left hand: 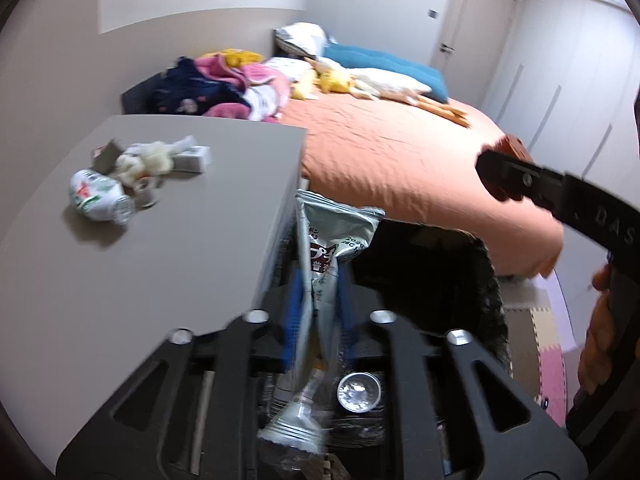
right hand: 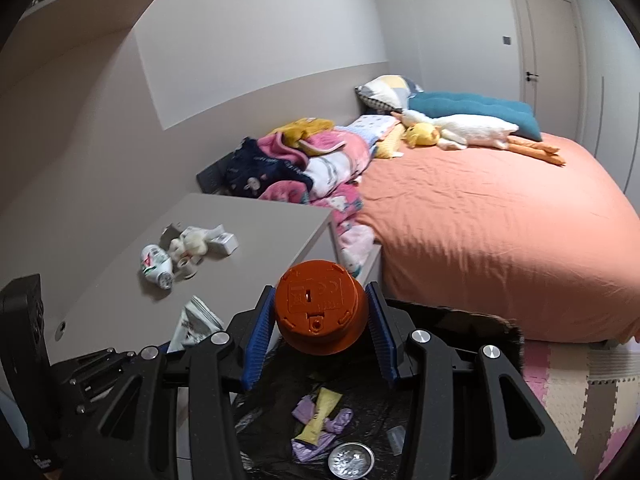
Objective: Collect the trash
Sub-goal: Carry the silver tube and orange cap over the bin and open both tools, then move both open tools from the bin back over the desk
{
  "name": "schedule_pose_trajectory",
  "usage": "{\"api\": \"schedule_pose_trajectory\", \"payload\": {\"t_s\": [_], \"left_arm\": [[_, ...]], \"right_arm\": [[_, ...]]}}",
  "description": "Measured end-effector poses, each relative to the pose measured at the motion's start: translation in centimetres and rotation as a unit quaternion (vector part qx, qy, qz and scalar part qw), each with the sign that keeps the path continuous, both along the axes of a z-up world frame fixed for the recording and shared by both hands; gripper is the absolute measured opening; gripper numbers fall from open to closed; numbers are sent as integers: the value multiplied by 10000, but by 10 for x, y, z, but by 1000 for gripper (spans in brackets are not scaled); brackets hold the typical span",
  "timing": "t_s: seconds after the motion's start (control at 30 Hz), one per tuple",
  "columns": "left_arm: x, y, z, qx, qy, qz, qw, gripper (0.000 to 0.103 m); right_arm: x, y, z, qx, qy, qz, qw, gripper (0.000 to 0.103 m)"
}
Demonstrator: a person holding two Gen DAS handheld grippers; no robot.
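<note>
not much is showing up readable here, just "das" sitting in pale letters on the black gripper body point(left hand: 600, 216) at the right of the left wrist view, while the silver wrapper point(left hand: 334, 240) is showing blurry digits and characters.

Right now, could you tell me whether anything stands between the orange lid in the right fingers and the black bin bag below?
Nothing visible: the orange lid hangs directly over the open bin bag.

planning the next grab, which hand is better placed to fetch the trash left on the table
Left. Its gripper hangs right at the table edge, nearer the crushed can and boxes. Both grippers hang over the black trash bag; the right one sits farther toward the bed.
</note>
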State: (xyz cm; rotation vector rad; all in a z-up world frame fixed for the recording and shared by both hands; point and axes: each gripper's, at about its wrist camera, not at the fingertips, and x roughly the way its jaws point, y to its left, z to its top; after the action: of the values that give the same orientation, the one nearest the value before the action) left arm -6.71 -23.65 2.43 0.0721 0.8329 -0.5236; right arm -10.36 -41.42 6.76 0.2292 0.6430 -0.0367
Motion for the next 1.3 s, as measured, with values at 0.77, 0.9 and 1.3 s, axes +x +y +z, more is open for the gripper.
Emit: {"api": "schedule_pose_trajectory", "payload": {"t_s": [0.77,0.9,1.3], "left_arm": [[-3,-17,4,180,-356,13,9992,97],[1,-7,3,196,-355,139,9991,97],[23,33,-1,185,-275,571,9978,97]], "right_arm": [[-10,-31,6,57,-230,-515,9984,83],[-1,-19,4,29,-192,-392,9990,83],[33,24,-6,3,-121,57,9999,83]]}}
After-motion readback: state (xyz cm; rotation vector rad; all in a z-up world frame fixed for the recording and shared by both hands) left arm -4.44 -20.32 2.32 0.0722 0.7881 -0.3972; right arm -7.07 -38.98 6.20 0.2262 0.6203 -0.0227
